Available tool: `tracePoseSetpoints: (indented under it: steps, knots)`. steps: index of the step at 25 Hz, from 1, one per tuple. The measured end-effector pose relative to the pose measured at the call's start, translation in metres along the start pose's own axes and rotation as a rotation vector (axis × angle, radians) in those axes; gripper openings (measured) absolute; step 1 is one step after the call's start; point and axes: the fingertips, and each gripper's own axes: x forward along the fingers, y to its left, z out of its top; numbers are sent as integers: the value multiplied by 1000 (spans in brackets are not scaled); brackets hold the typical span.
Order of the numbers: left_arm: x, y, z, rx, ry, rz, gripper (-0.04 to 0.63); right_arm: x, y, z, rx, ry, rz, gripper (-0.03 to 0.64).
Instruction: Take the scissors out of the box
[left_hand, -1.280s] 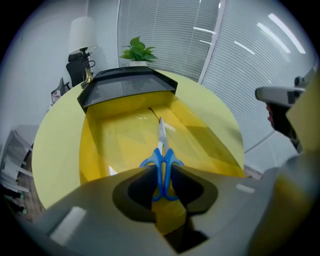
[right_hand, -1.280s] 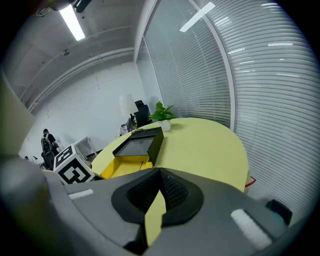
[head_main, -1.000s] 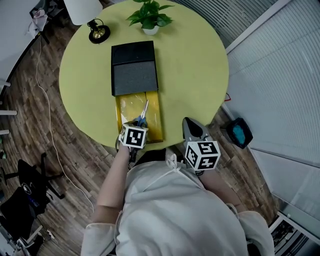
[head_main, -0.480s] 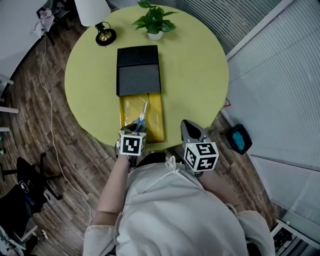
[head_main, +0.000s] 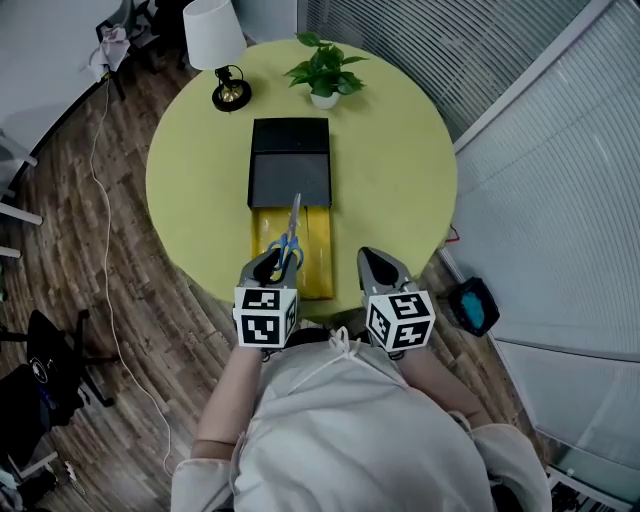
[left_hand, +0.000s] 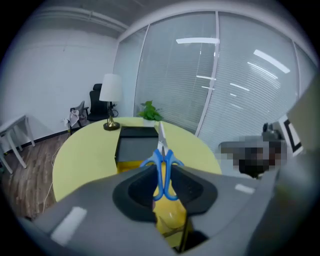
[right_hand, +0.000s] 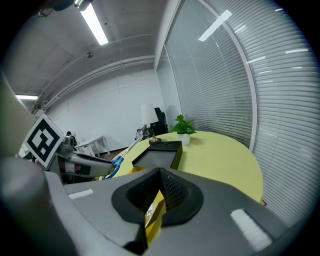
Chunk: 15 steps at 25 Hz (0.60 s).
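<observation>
Scissors (head_main: 291, 235) with blue handles hang in the air over the yellow inner tray (head_main: 318, 255), which sticks out of the black box (head_main: 290, 160). My left gripper (head_main: 280, 262) is shut on the handles, and the blades point away over the black box. In the left gripper view the blue handles (left_hand: 162, 172) sit pinched between the jaws. My right gripper (head_main: 372, 258) hovers just right of the tray's front corner, jaws together and holding nothing. The right gripper (right_hand: 160, 175) view shows yellow tray through the slit under its tips, and the scissors (right_hand: 117, 162) at left.
The box lies on a round yellow-green table (head_main: 400, 170). A white lamp (head_main: 225, 50) and a potted plant (head_main: 325, 75) stand at the far edge. Wooden floor surrounds the table, with a teal-topped object (head_main: 472, 305) at right and a chair (head_main: 40, 370) at left.
The left gripper has risen with the scissors, lifting them off the yellow tray, blades now over the black box. The right gripper has risen a little.
</observation>
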Motion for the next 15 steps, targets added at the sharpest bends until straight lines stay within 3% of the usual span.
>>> tracePoseSetpoints:
  steps: [7, 15]
  knots:
    - [-40, -5, 62, -12, -222, 7, 94, -6, 24, 49, -94, -98, 47, 0]
    - [-66, -7, 105, -22, -362, -8, 94, -12, 43, 81, -173, -176, 84, -2]
